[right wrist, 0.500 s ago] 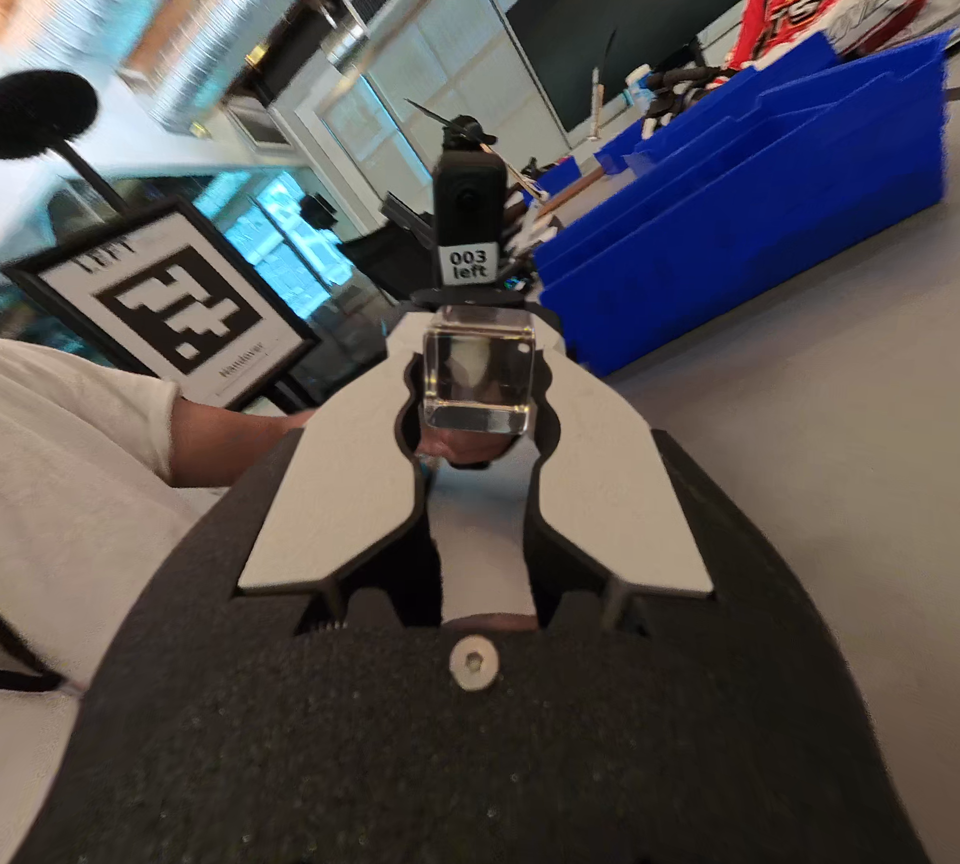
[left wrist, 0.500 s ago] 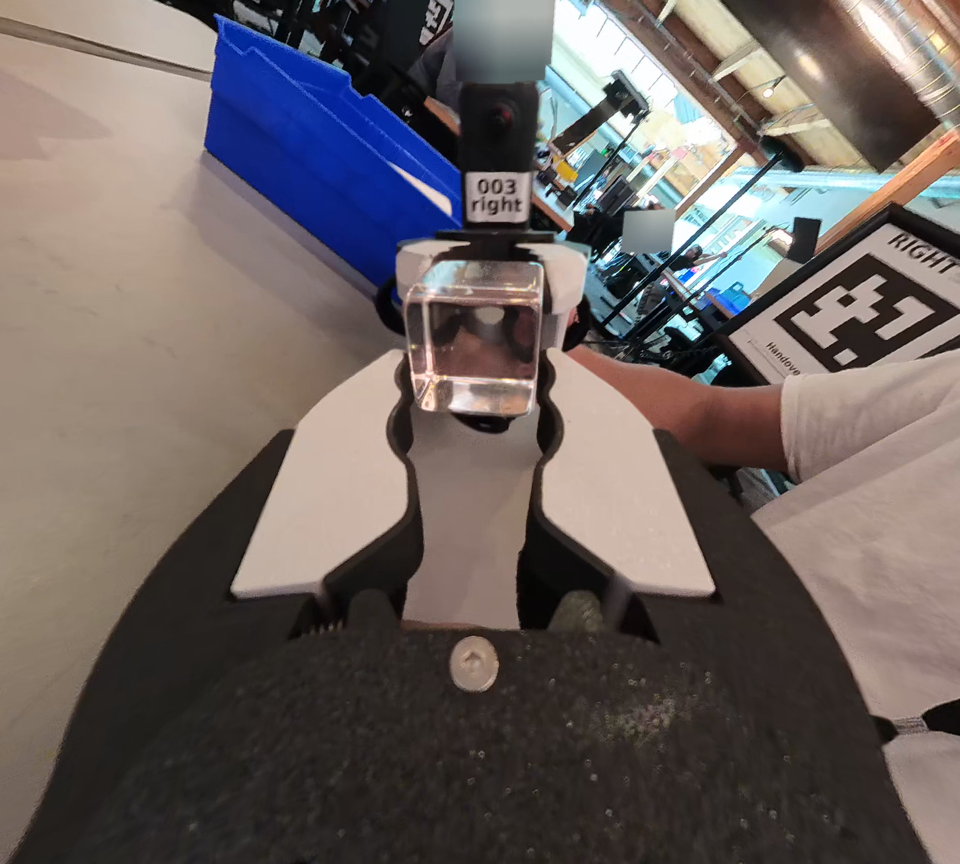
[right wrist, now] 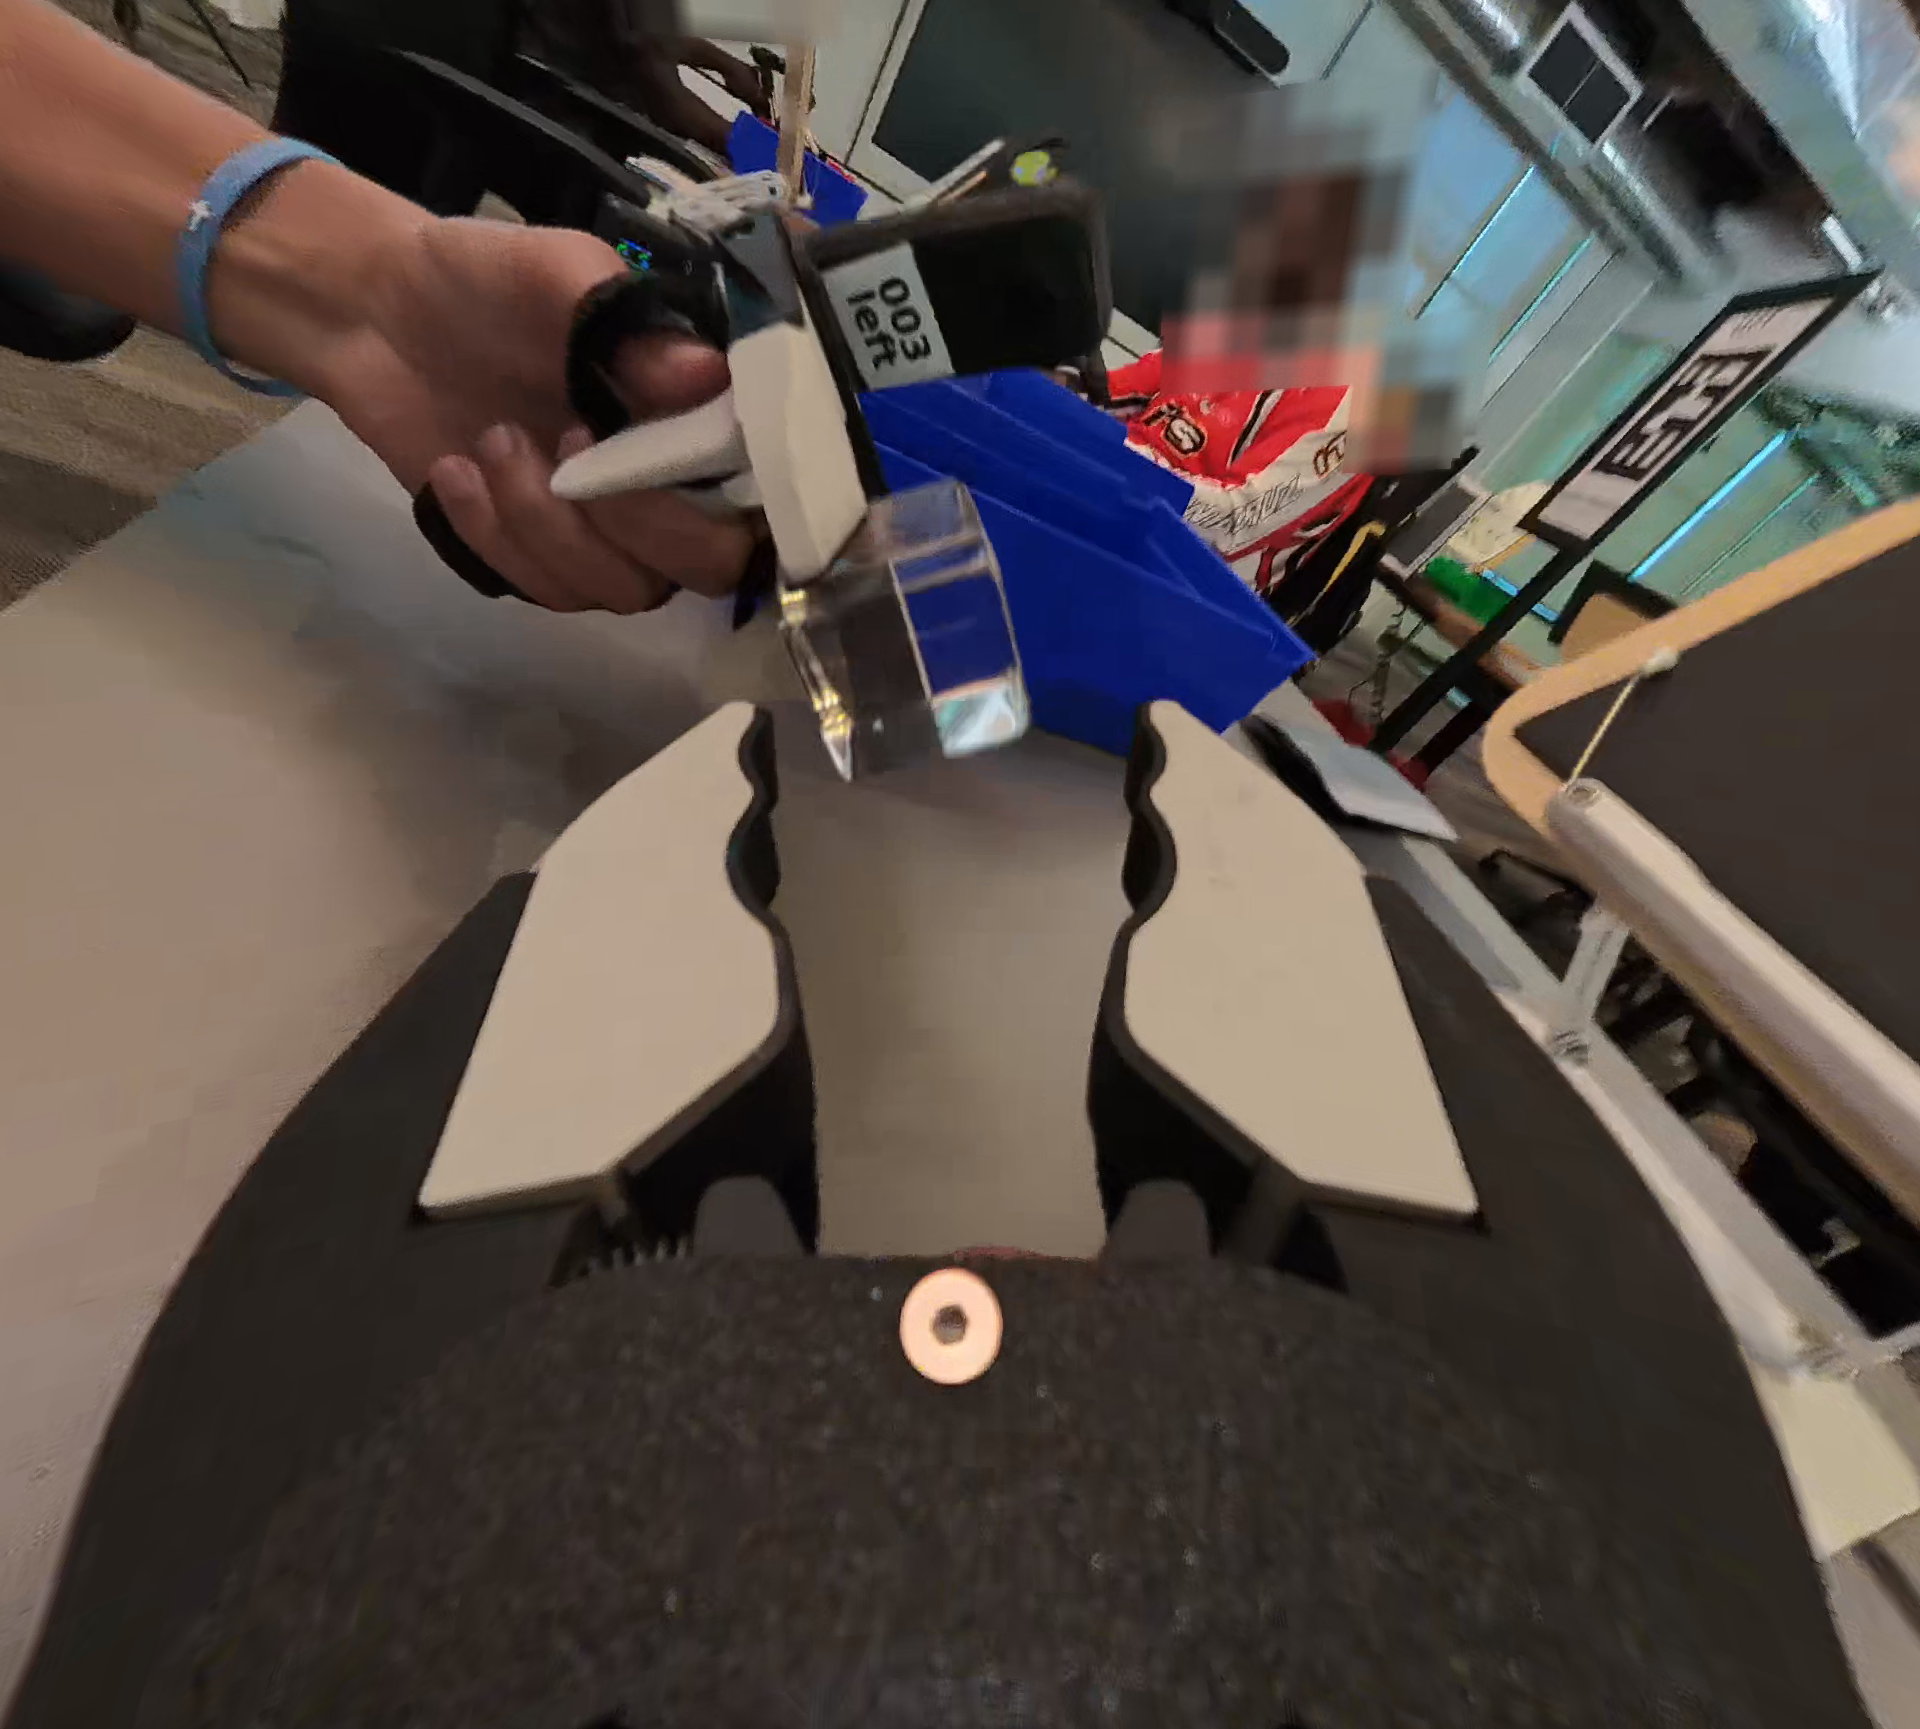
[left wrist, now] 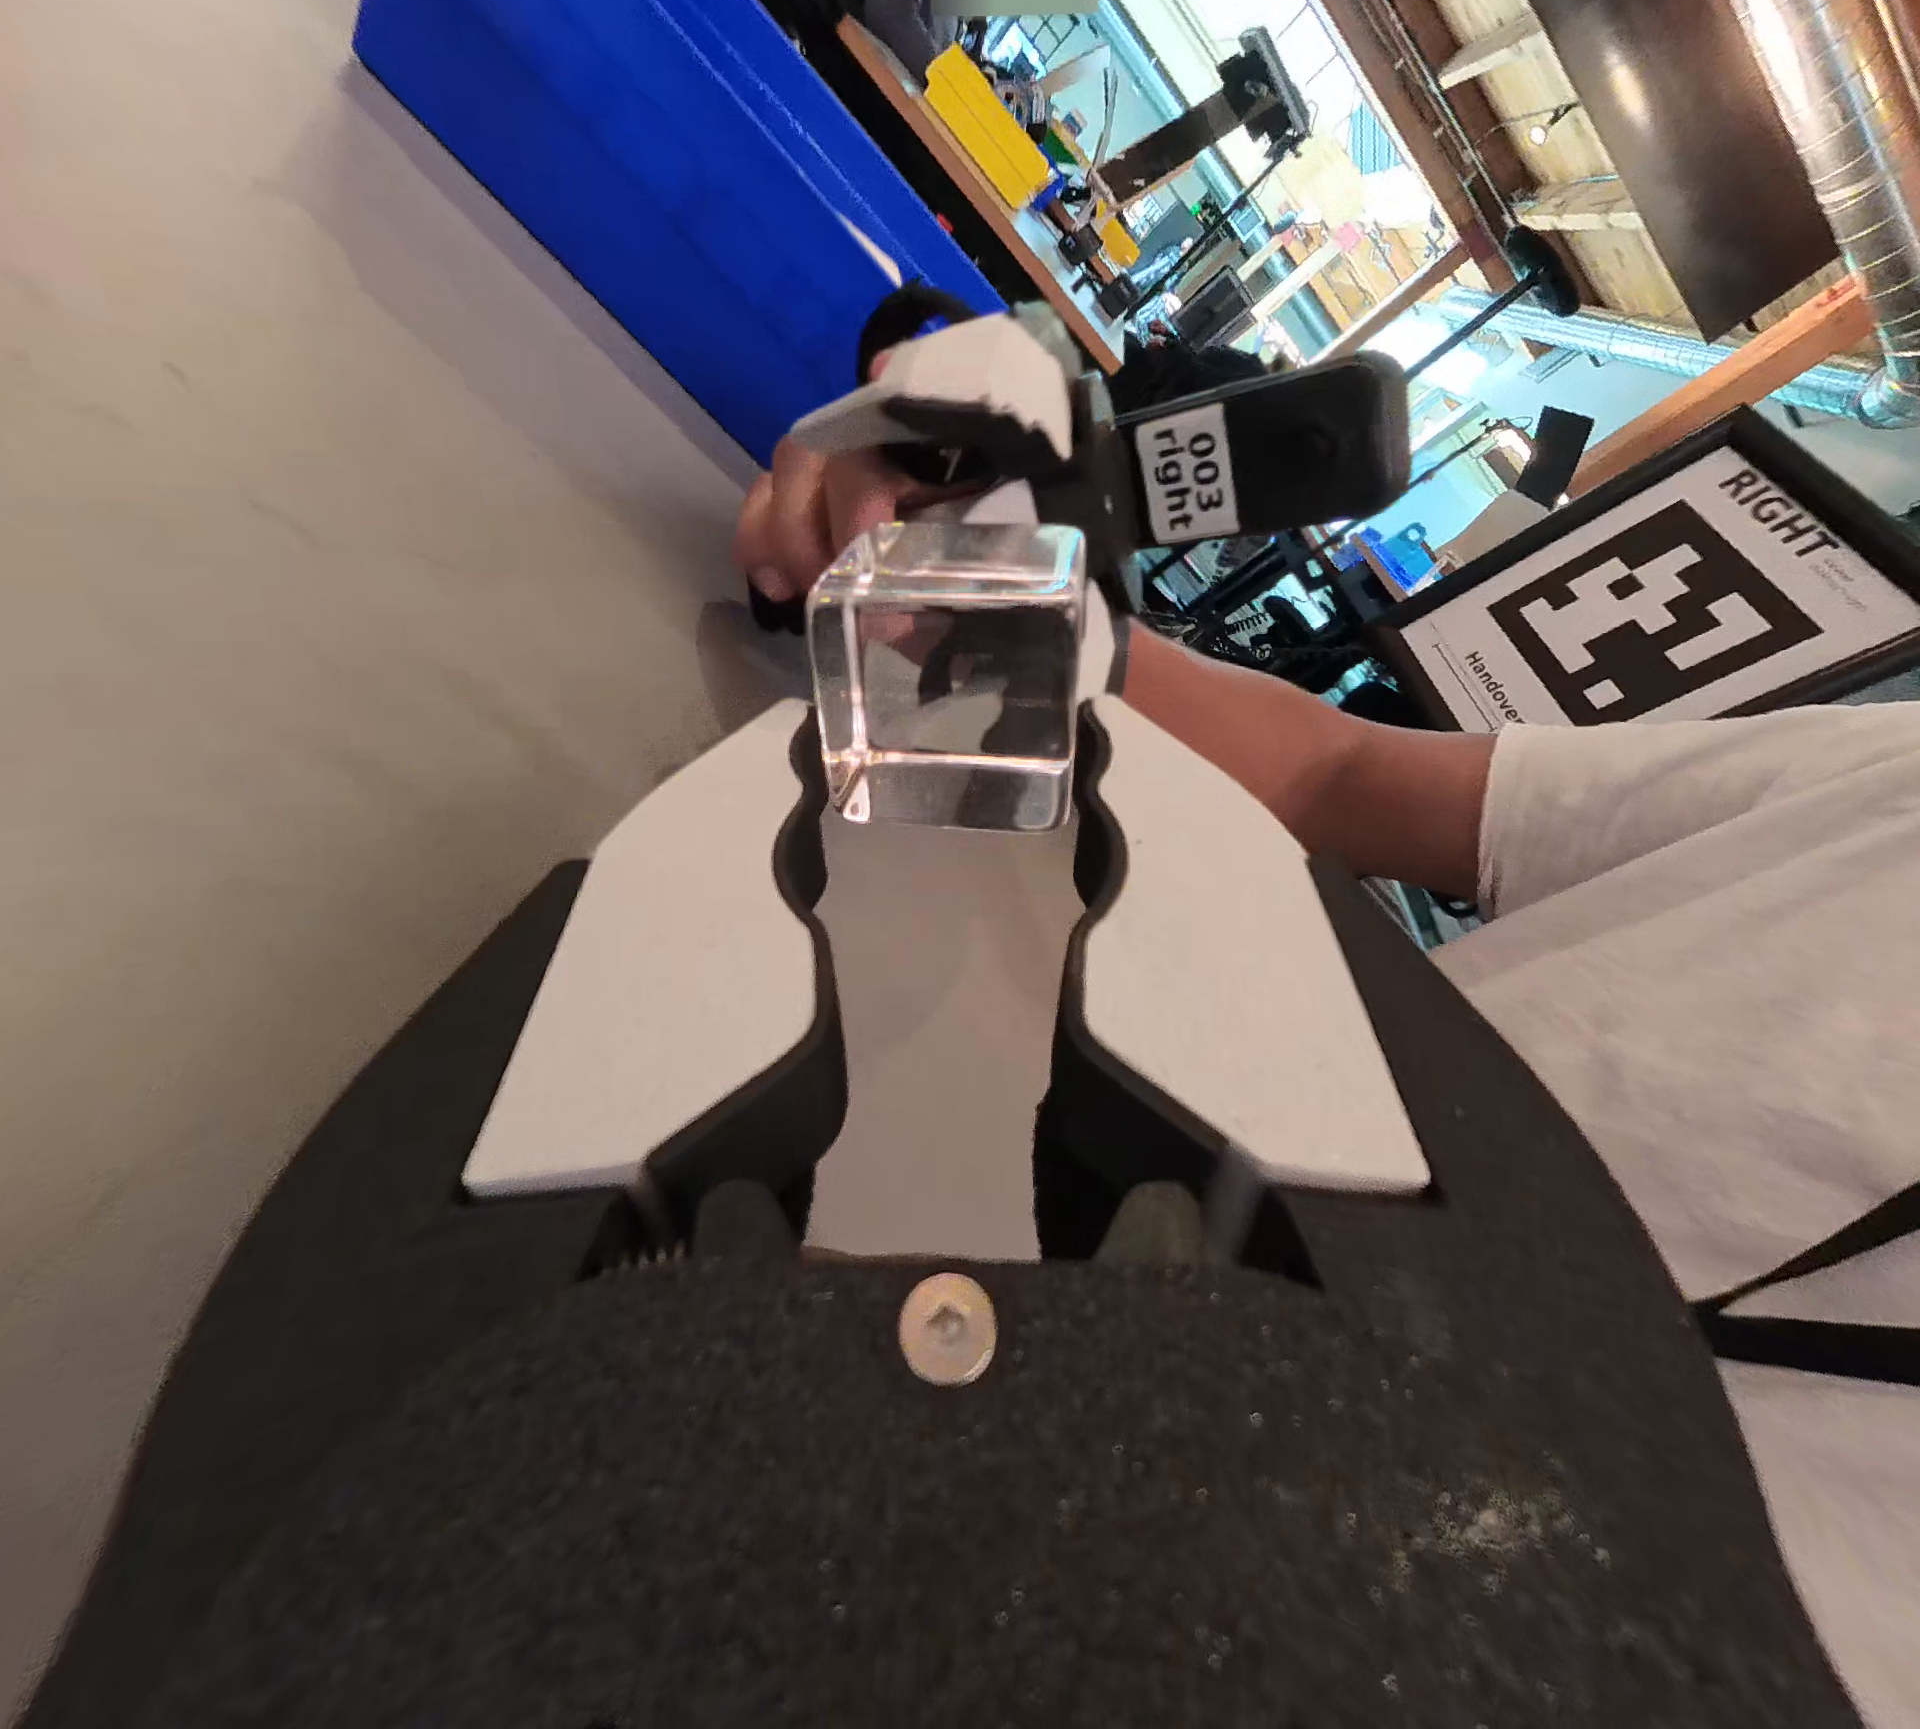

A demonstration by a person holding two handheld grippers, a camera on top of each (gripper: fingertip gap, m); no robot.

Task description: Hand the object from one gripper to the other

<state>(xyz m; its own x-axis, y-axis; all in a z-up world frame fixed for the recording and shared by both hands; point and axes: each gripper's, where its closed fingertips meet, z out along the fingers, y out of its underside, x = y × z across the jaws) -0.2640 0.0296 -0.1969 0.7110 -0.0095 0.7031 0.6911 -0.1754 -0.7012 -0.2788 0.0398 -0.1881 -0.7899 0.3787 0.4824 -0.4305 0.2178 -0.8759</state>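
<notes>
I count two hand-held grippers and one clear cube. My left hand-held gripper (left wrist: 951, 734) is clenched on the clear cube (left wrist: 948, 680), with a white finger pressed against each side of it, and the cube sits up in the air above the pale worktop (left wrist: 260, 536), not touching it. From the right wrist view I see the same cube (right wrist: 904, 630) pinned at the tip of the left hand-held gripper (right wrist: 831, 557), which a bare hand (right wrist: 499, 432) with a blue wristband (right wrist: 223, 245) holds tilted.

My right hand-held gripper (right wrist: 951, 775) is released: its two white fingers (right wrist: 644, 941) stand wide apart with bare worktop showing between them, and the cube hangs just beyond their tips, clear of both. In the left wrist view that right hand-held gripper (left wrist: 935, 432) lies turned on its side behind the cube, held by the other hand (left wrist: 821, 505).

One group of blue bins (left wrist: 623, 100) stands on the worktop behind the grippers; I cannot count its separate bins for certain. One framed board with a black-and-white square pattern (left wrist: 1652, 609) stands to the right in the left wrist view, and a similar board (right wrist: 1704, 391) shows far off in the right wrist view.
</notes>
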